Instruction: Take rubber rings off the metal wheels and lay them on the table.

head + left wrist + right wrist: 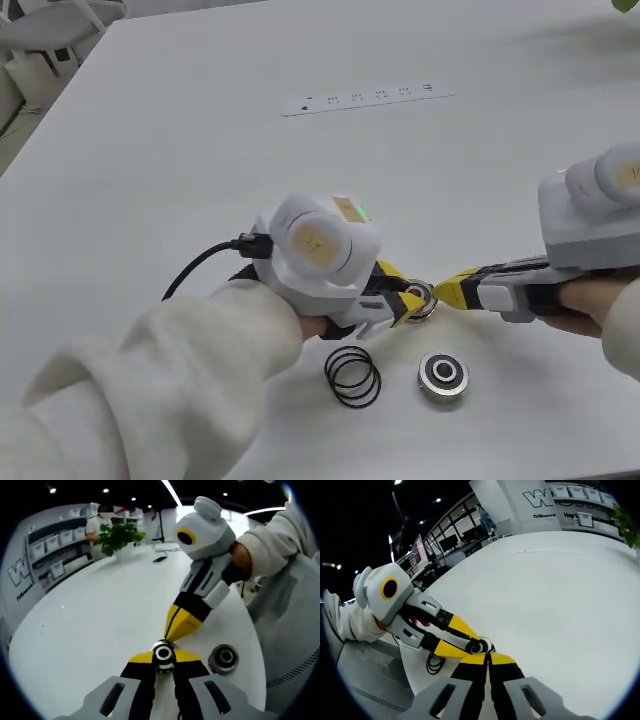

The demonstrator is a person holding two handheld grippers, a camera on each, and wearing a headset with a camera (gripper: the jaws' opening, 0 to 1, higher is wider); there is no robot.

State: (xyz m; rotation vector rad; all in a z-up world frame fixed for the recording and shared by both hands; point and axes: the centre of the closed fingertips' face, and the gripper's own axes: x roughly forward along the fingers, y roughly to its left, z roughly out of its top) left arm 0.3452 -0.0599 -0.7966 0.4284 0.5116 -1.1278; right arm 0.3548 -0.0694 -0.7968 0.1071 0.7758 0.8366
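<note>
Left gripper (163,660) clamped on metal wheel (164,652). Right gripper (488,658) directly opposite, nose to nose, jaws pressed narrow, tips touching wheel's far edge. Cannot tell whether anything is pinched.

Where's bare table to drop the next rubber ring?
The wide bare stretch of table between the power strip and the held wheel. Crowded nearer you: rubber rings beside the loose wheel.
</note>
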